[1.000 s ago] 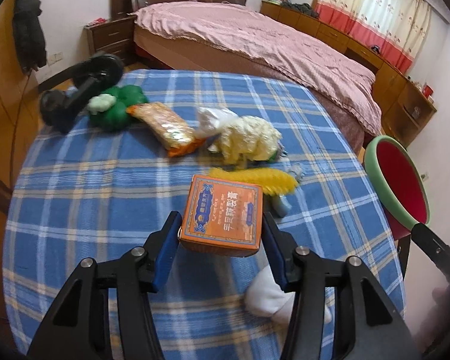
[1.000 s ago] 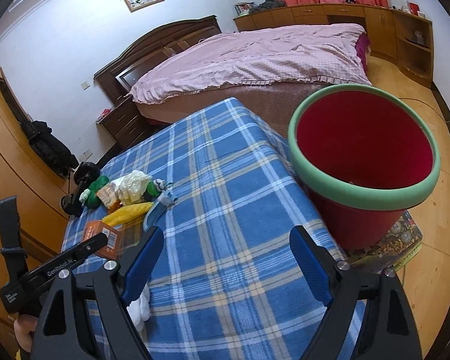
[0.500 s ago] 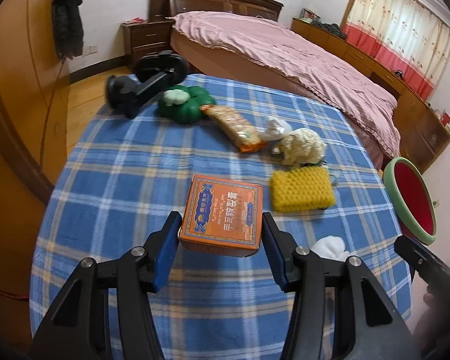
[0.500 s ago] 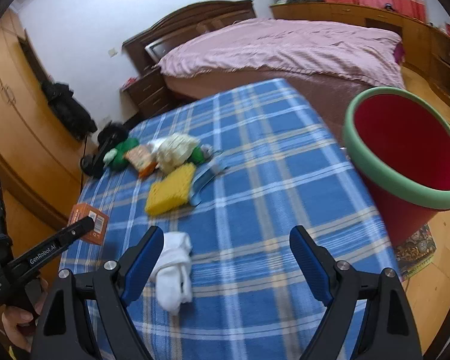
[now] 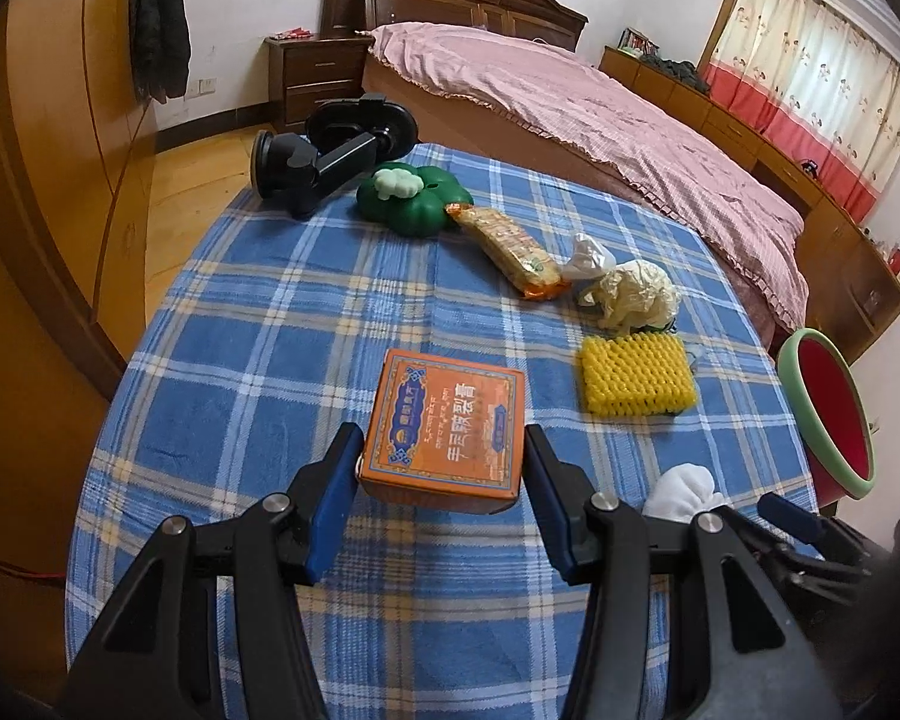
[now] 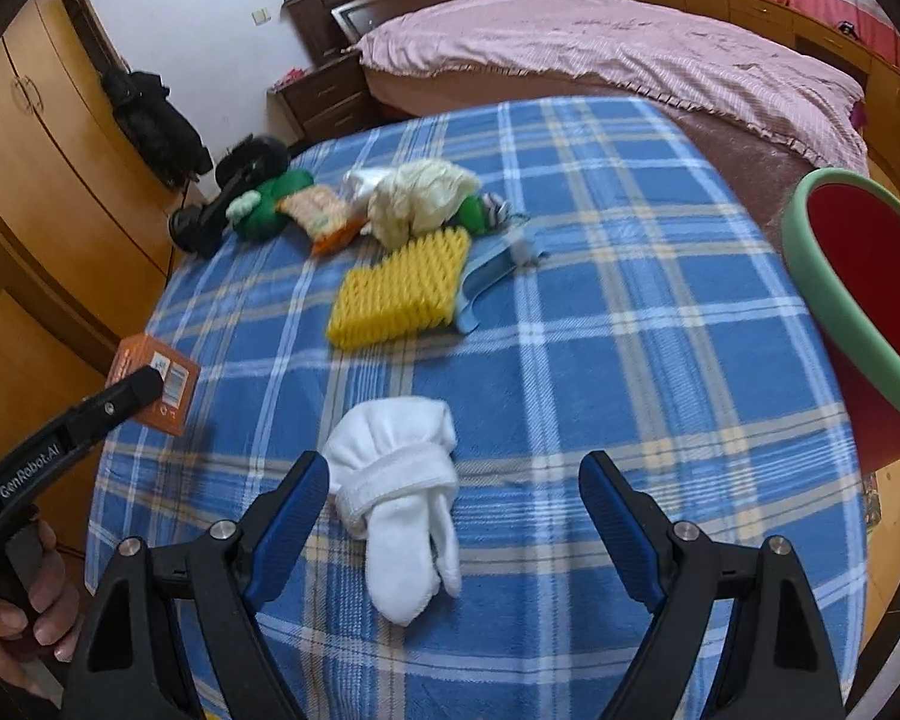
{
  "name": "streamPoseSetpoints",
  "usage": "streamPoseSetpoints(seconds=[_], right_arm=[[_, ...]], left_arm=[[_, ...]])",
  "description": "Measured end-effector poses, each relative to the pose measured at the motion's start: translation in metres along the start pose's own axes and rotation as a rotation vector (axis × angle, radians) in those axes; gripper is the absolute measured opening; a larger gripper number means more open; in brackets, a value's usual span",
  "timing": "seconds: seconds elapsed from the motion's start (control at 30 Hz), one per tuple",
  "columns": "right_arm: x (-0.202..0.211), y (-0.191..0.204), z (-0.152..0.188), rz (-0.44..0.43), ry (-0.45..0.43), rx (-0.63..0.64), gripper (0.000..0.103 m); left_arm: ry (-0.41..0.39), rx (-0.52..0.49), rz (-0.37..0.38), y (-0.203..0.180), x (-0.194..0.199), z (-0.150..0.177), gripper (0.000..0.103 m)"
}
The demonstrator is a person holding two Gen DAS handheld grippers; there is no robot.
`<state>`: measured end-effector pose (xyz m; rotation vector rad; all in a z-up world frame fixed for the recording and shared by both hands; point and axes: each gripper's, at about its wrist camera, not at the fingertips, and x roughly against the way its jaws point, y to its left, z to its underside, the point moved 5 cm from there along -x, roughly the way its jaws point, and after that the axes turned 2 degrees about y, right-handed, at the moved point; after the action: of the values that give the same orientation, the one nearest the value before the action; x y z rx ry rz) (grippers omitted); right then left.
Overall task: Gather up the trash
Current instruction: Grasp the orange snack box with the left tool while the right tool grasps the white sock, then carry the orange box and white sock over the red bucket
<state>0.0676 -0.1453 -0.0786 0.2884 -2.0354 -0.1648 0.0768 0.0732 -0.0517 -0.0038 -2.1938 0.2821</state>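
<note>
Left wrist view: the left hand-held gripper [image 5: 441,468] clamps one orange box [image 5: 447,429] (flat cardboard, printed lettering) above the plaid-clothed surface [image 5: 258,360]. On it lie one yellow ridged sponge [image 5: 636,373], one snack packet [image 5: 510,246] and one crumpled bag [image 5: 636,294].

Right wrist view: the right hand-held gripper [image 6: 453,504] gapes wide, holding nothing, over one soft white sock [image 6: 405,498]. One red bin [image 6: 870,294], green-rimmed, stands beside the surface.

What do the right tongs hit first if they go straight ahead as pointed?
Probably the rolled white sock lying on the blue plaid tablecloth, between the open right tongs and nearer the left-hand finger. Depth is unclear; the yellow ridged sponge lies farther on.
</note>
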Motion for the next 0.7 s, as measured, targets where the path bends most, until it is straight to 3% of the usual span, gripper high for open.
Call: streamPoseSetpoints(seconds=[0.27,0.33,0.43,0.53,0.7], right_arm=[[-0.011,0.009,0.007,-0.037,0.029,0.014,0.058],[-0.012,0.015,0.008,-0.05,0.028,0.037,0.045],[-0.012,0.024,0.011,-0.053,0.016,0.078,0.034],[-0.008,0.028,0.012,-0.057,-0.003,0.101,0.027],[0.006,0.024,0.009,-0.057,-0.052,0.092,0.023]], left_arm=[[0.018,0.001,0.005,0.002,-0.008,0.004,0.054],[0.019,-0.004,0.009,0.0,-0.008,0.005,0.054],[0.023,-0.011,0.017,-0.003,-0.009,0.005,0.054],[0.023,-0.023,0.03,-0.01,-0.009,0.004,0.054],[0.021,-0.052,0.053,-0.025,-0.008,0.0,0.054]])
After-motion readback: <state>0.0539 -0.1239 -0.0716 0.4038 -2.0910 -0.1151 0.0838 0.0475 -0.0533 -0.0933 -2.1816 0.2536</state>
